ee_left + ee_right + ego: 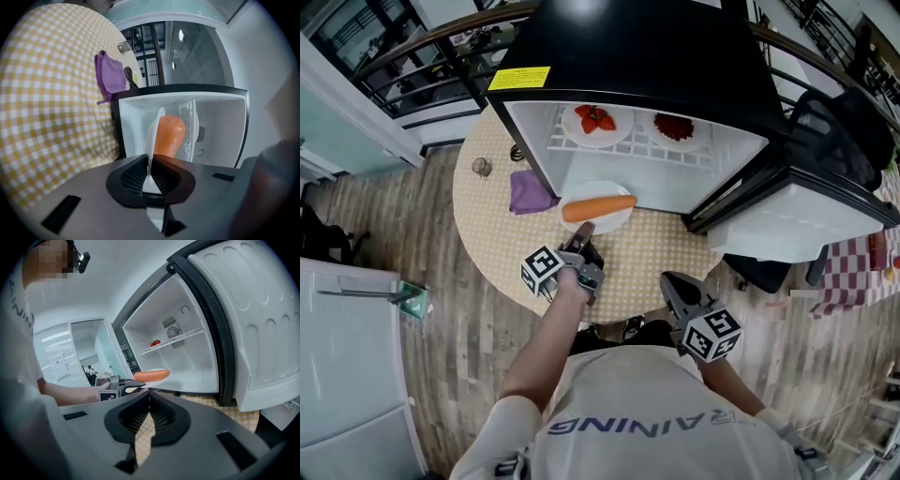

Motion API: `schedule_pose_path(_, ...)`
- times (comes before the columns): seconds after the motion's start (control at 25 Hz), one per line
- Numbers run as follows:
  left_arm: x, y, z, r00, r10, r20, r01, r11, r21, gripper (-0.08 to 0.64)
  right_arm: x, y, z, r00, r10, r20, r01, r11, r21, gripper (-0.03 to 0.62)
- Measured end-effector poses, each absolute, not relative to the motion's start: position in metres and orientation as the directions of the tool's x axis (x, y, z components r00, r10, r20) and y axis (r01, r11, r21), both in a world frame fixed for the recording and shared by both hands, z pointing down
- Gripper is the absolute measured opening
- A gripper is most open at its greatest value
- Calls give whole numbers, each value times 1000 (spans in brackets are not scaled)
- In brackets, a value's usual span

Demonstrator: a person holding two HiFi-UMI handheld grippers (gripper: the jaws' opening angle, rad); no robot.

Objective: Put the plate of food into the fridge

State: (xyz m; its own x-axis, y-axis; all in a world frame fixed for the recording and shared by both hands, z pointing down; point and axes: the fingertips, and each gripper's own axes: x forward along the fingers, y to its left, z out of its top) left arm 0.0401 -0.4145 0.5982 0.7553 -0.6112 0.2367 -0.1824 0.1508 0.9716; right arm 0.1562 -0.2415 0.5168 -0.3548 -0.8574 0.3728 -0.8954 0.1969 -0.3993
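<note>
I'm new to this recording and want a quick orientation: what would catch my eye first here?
An orange carrot on a white plate, pinched at its rim by the left claw, is right at the mouth of the open black fridge on the checked table. On the fridge's wire shelf stand a plate of strawberries and another plate of red food. The right claw is shut and empty, near the person's body.

Purple cloth (531,192) on checkered table (661,255)
</note>
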Motion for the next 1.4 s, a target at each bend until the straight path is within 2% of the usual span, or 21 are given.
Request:
schedule_pose_path(0.56, 73, -483, 640, 715, -636, 291, -184, 230, 956, 26, 170, -250, 526, -291, -862, 416, -909, 114, -401, 23)
schedule_pose_path(1.12, 95, -526, 655, 652, -685, 326, -187, 271, 944, 34, 171, -260, 535, -317, -843, 435, -900, 123, -418, 23)
schedule_pose_path(1.4, 97, -537, 651, 656, -686, 315, -213, 232, 949, 37, 172, -264, 534, -326, -841, 431, -896, 130, -425, 23)
